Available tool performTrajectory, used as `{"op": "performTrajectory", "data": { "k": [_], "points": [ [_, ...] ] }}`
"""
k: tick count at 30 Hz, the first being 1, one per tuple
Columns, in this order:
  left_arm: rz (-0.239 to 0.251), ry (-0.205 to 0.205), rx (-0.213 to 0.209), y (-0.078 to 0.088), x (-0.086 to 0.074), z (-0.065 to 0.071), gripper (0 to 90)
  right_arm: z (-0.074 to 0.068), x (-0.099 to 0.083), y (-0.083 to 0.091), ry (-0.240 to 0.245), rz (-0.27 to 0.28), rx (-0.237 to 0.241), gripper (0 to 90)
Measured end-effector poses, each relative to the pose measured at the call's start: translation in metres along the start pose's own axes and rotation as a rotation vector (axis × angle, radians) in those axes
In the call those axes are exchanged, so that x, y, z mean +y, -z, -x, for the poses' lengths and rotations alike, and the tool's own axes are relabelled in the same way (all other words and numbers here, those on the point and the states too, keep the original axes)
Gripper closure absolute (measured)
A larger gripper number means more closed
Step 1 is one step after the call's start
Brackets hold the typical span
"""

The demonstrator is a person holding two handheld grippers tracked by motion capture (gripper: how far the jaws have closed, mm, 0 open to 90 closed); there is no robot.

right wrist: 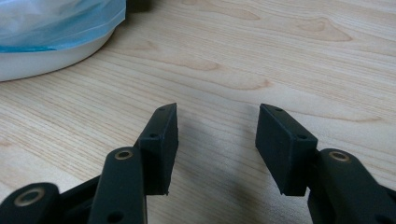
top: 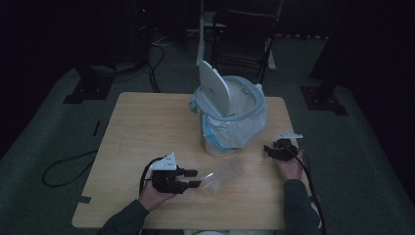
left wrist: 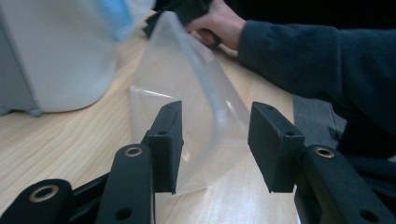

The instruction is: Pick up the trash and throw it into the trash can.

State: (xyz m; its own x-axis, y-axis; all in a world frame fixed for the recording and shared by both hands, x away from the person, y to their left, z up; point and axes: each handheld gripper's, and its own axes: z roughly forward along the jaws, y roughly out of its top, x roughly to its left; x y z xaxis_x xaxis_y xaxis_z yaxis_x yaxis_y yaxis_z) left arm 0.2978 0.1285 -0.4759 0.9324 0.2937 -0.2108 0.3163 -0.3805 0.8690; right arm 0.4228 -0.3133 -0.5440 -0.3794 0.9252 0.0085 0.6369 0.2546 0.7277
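Item: clear plastic bag (top: pixel 222 175), translucent and stiffly creased, lower centre of the high view on the wooden table (top: pixel 142 127). Its near end reaches in between the jaws of the left gripper (top: pixel 194 178); its far end slants up and to the right toward the bin.

Left gripper: lower left of centre in the high view, held in the person's left hand (top: pixel 154 196). In the left gripper view the bag (left wrist: pixel 187 107) stands between the two black jaws, a folded edge rising through the gap. The jaws are spread. The bag lies against the inner face of the left jaw and clear of the right one; no pinch can be confirmed.

Right gripper (top: pixel 274 149): right of centre in the high view, just beside the bin's base. In the right gripper view its jaws stand apart over bare tabletop.

Bin (top: pixel 235 115): white, lid raised, lined with a pale bag, upper centre of the table.
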Motion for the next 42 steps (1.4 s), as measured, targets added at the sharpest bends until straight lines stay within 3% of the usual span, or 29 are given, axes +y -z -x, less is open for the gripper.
{"op": "performTrajectory", "data": {
  "k": [4,5,7,15,18,21,28,38,42],
  "points": [
    [-0.029,-0.026,0.011,-0.008,0.000,0.001,60.8,0.000,0.000,0.000,-0.002,0.002,0.000,47.8],
    [-0.053,-0.053,0.018,-0.013,0.000,0.001,60.8,0.000,0.000,0.000,-0.002,0.003,0.000,47.7],
    [-0.066,-0.070,0.010,-0.017,0.001,0.001,67.6,0.000,-0.001,0.000,-0.002,0.006,0.001,47.5],
    [-0.078,-0.125,0.007,-0.020,0.008,0.003,80.4,0.000,-0.001,0.000,-0.002,0.010,-0.001,47.2],
    [-0.076,-0.134,0.010,-0.021,0.010,0.004,82.5,0.000,-0.001,0.000,-0.002,0.009,-0.001,47.2],
    [-0.065,-0.117,-0.021,-0.021,0.012,0.003,84.0,0.000,-0.001,0.000,-0.004,0.010,-0.002,47.2],
    [-0.046,-0.109,-0.046,-0.019,0.022,0.004,84.3,0.000,-0.001,0.000,-0.005,0.010,-0.003,47.2],
    [0.009,-0.118,-0.078,-0.011,0.047,0.002,84.3,0.000,-0.001,0.000,-0.005,0.008,-0.003,47.4],
    [0.014,-0.135,-0.073,-0.008,0.058,0.003,84.3,0.000,-0.001,0.000,-0.005,0.006,-0.007,49.1]
  ]
}}
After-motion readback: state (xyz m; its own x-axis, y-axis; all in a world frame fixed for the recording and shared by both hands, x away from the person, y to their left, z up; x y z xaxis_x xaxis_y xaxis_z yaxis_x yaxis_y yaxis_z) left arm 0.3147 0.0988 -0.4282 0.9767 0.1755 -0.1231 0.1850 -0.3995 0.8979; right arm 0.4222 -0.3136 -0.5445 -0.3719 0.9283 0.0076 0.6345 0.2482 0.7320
